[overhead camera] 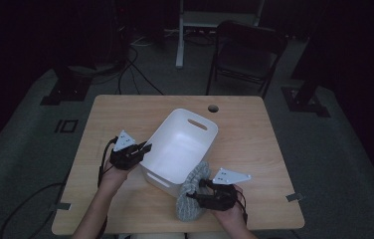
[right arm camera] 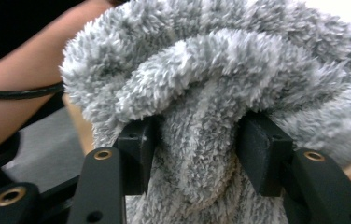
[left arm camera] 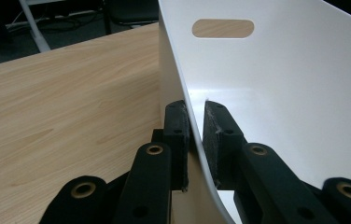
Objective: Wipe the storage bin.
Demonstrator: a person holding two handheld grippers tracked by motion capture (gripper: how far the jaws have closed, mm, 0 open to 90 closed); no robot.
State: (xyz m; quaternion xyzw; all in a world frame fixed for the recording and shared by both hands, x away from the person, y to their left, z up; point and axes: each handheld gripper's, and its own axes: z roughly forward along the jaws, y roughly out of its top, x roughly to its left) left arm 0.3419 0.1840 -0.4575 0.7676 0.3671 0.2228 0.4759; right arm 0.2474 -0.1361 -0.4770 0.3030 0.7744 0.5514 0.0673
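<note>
We work in a dim room at a light wooden table (overhead camera: pixel 254 144), with a dark folding chair (overhead camera: pixel 247 55) standing beyond its far edge. A white plastic bin (overhead camera: pixel 182 147) sits near the middle of the table, turned at an angle, with a slot handle cut into its far wall. At the bin's left side, our left gripper (overhead camera: pixel 142 149) has its jaws clamped narrowly on the rim: in the left gripper view one pad (left arm camera: pixel 177 135) lies against the outside of the thin white wall and the other against the inside. Just in front of the bin's near corner, touching it, lies a fluffy grey sock (overhead camera: pixel 191 196), bunched up on the table. Our right gripper (overhead camera: pixel 197 190) has its jaws about half apart with a thick fold of the sock (right arm camera: pixel 201 116) between them, both pads against the pile.
</note>
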